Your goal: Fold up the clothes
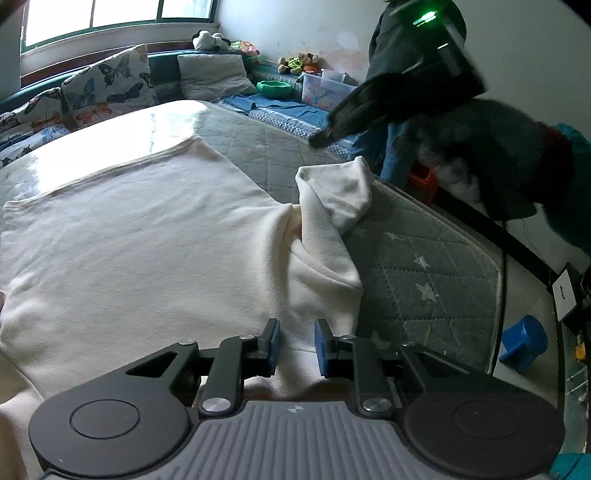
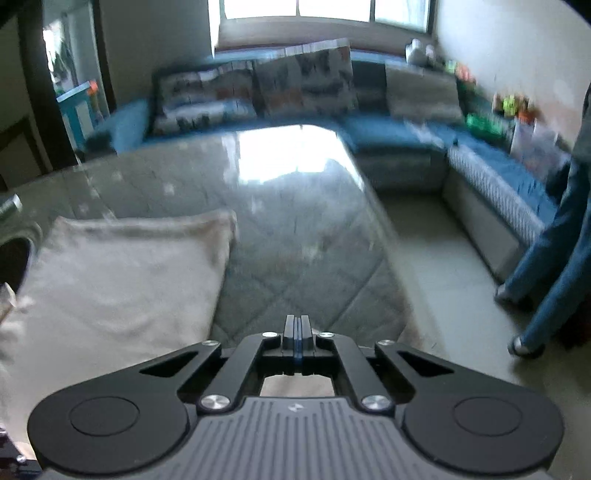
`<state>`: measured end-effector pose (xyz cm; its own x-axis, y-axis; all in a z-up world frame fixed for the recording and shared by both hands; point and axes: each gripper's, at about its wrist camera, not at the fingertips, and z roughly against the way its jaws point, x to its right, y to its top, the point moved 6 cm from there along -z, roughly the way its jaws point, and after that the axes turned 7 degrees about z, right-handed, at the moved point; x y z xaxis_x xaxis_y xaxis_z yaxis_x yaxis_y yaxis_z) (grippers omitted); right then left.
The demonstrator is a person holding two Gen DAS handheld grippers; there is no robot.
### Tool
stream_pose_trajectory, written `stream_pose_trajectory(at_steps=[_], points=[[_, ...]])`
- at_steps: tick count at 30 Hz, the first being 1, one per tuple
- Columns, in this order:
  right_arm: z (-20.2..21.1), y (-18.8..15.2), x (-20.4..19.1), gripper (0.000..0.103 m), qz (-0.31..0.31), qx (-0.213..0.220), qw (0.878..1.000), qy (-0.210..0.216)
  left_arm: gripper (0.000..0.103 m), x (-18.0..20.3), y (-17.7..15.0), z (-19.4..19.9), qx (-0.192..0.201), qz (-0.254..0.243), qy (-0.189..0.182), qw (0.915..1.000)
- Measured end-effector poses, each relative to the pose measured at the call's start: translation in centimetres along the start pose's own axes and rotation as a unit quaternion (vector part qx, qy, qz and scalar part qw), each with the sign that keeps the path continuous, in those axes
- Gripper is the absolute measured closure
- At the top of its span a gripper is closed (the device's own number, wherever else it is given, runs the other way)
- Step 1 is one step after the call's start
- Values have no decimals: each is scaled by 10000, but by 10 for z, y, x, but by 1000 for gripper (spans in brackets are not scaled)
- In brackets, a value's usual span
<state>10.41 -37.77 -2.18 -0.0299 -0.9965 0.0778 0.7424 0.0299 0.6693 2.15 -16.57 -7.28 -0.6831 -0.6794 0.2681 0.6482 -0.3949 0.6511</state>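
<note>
**Cream top spread out on the mattress, one sleeve bunched up**

So the cream top (image 1: pixel 140 236) was lying mostly flat across the quilted grey mattress (image 1: pixel 424 266), the one with little star prints. Its hem edge ran along the far side, toward the bright patch of window glare. On the near-right side a sleeve (image 1: pixel 332 199) was crumpled and folded back over itself, with the cuff end sticking up in a loose peak close to the mattress edge.

The left tongs (image 1: pixel 297 345) were released, blue pads (image 1: pixel 321 347) apart, hovering low over the near edge of the top with fabric showing between the fingers. Couldn't tell if they were actually touching the cloth or just above it.

The right tongs (image 2: pixel 295 332) were clenched, pads pressed flat together with nothing between them. From the right wrist view they sat above bare mattress (image 2: pixel 295 240), with the top (image 2: pixel 110 295) off to their left. That view was pretty motion-blurred, so details were mushy. In the left wrist view you could see the right tongs (image 1: pixel 319 140) up in the air past the bunched sleeve, held by a fuzzy dark sleeve with a teal cuff.

Background stuff: butterfly cushions (image 1: pixel 110 85) along a blue bench seat under the window (image 1: pixel 110 18), some stuffed toys (image 1: pixel 299 62), a green bowl (image 1: pixel 275 88), and a person's jeans-clad legs (image 2: pixel 546 266) standing on the floor to the right.
</note>
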Motion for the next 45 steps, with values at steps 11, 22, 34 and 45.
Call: stream_pose_trajectory(at_steps=[11,22,34,45], points=[[-32,-8,10,83,-508,-577,9967,242,65,6,-1,0,-1,2,3,10000],[-35,-14,8,97,-425,-447,9981,25,59,11,-2,-2,-1,-44,-11,10000],[23,-13,22,102,-235,401,9989,-66,59,11,-1,-3,-4,-63,19,10000],[85,-69,92,102,-727,461,9956,-381,58,11,-1,-2,-8,-134,27,9999]])
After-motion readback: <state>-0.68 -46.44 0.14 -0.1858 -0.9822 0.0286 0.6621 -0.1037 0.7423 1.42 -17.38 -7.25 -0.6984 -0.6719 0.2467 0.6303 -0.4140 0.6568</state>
